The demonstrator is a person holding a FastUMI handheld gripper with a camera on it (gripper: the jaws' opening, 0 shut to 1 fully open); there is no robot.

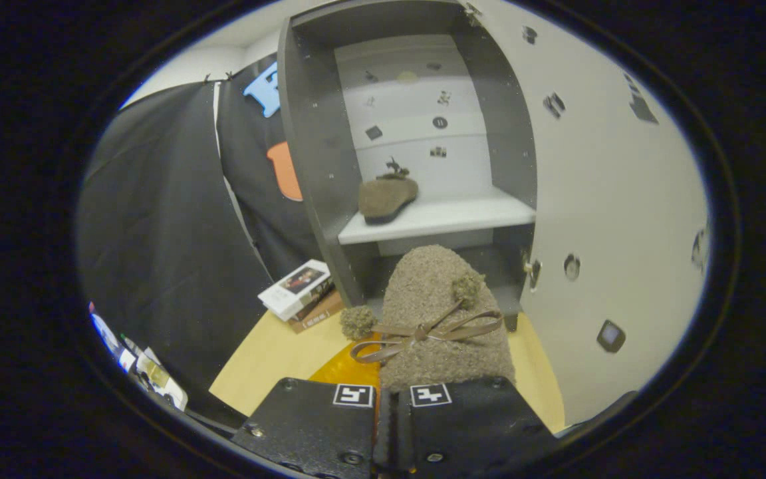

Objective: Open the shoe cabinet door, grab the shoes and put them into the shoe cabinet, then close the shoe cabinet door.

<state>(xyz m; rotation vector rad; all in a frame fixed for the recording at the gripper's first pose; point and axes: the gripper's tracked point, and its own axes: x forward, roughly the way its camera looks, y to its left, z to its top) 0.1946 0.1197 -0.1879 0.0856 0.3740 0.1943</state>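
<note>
Gripper view: tongs (393, 399) clamp a shoe (443, 319), toe pointing ahead toward the open cabinet (316, 146).

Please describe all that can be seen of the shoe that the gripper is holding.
The held shoe is a brown-grey slipper of fuzzy, woolly-looking fabric. A thin brown ribbon bow crosses its upper, with two fuzzy pompoms on it. Its toe points up toward the open cabinet, below the white shelf. The gripper is shut on its near end; its sole is hidden.

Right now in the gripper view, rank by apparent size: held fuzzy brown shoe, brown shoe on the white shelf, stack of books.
1. Held fuzzy brown shoe, clamped in the gripper; nearness inflates it.
2-3. Stack of books and brown shoe on the white shelf: look alike, unranked.
</note>
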